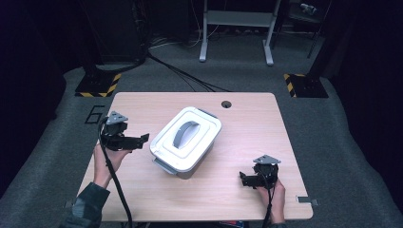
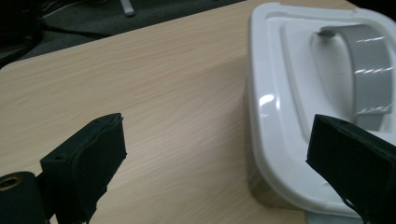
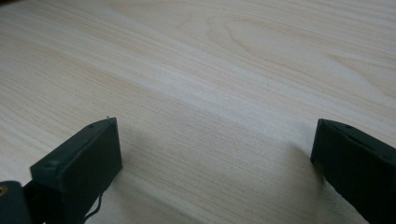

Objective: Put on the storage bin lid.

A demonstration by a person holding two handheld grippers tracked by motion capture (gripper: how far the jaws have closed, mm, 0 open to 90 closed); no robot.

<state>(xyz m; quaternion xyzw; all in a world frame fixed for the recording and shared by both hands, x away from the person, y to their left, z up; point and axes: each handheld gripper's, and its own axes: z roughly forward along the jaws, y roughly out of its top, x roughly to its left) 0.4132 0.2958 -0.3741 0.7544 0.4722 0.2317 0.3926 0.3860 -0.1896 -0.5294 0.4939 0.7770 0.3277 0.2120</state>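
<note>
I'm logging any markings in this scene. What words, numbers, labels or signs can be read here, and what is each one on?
"6": a large dark numeral on the grey carpet floor, just past the left far corner of the light wooden table.
Yellow-and-black hazard stripes, no text: on two black floor plates beyond the table.
The white plastic lidded box with a grey handle shows no readable label.

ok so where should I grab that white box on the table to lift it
Probably by the grey arched handle on the lid of the white box, coming straight down from above. It stands up from a recess, leaving room for jaws either side. The left gripper is nearest, open and beside the box.
</note>
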